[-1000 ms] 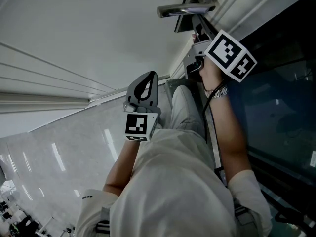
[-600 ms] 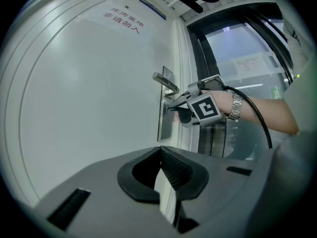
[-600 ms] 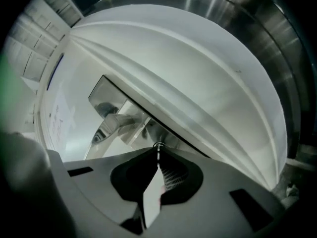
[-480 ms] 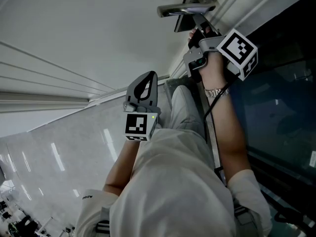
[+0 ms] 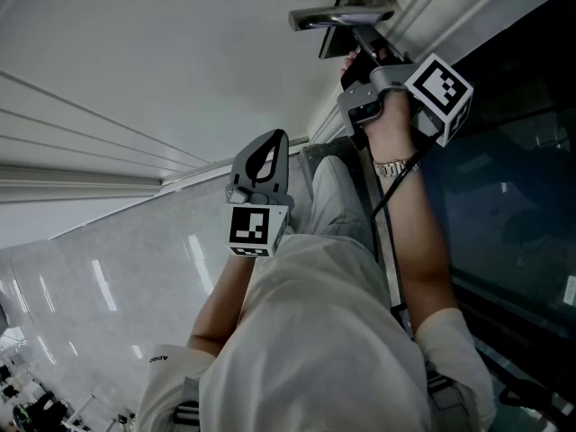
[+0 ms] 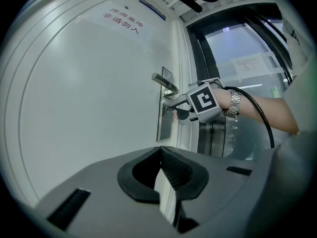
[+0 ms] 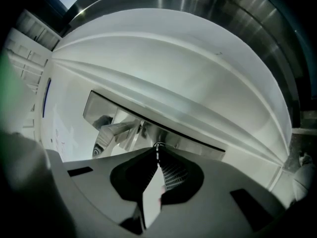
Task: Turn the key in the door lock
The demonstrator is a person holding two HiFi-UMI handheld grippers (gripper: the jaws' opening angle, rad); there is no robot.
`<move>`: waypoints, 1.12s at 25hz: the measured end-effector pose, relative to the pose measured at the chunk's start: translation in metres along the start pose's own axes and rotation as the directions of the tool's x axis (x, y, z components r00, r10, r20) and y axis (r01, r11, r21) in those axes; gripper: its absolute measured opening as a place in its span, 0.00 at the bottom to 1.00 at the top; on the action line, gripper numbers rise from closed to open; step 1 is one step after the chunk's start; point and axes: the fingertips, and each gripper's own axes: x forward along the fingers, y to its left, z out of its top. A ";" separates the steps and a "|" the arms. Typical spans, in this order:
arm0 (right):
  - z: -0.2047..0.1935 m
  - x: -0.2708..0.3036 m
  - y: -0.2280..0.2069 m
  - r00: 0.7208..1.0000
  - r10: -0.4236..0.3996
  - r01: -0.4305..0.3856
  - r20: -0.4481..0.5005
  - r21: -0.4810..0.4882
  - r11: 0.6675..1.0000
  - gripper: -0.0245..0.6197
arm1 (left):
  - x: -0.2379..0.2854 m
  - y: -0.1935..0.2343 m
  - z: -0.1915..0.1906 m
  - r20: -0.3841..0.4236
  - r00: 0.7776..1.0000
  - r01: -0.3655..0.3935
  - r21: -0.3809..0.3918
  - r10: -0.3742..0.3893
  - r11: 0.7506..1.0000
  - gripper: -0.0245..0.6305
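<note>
Right gripper (image 5: 356, 59) is clamping key (image 7: 158, 147) at lock plate (image 6: 163, 128), now rolled versus a second ago; left gripper (image 6: 159, 150) is idling with its jaws together.

Right gripper (image 5: 357, 61) on the key (image 7: 158, 148) in the lock plate (image 6: 162, 128) under the handle (image 6: 165, 82), left gripper (image 5: 268, 147) well apart

A white door (image 6: 89, 108) stands upright. A tall metal lock plate (image 6: 163, 128) sits flat near its edge. A silver handle (image 6: 164, 82) sticks out near the plate's top. High up are a sign with red letters (image 6: 121, 20) and a small blue label (image 6: 152, 10). The floor (image 5: 108, 277) is pale and shiny.
</note>
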 end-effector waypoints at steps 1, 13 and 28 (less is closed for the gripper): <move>0.000 0.000 0.000 1.000 -0.001 0.001 -0.001 -0.007 1.000 0.06 | 0.000 0.000 0.000 -0.001 1.000 0.000 0.000 0.000 1.000 0.05; -0.006 -0.009 0.005 0.999 0.034 -0.040 -0.033 -0.199 0.979 0.06 | -0.004 -0.001 -0.002 -0.008 1.000 0.010 0.007 -0.009 1.000 0.05; -0.043 -0.049 -0.018 0.997 0.006 -0.030 -0.071 -0.342 0.939 0.06 | -0.007 -0.001 0.000 -0.010 1.000 -0.002 0.020 0.002 1.000 0.05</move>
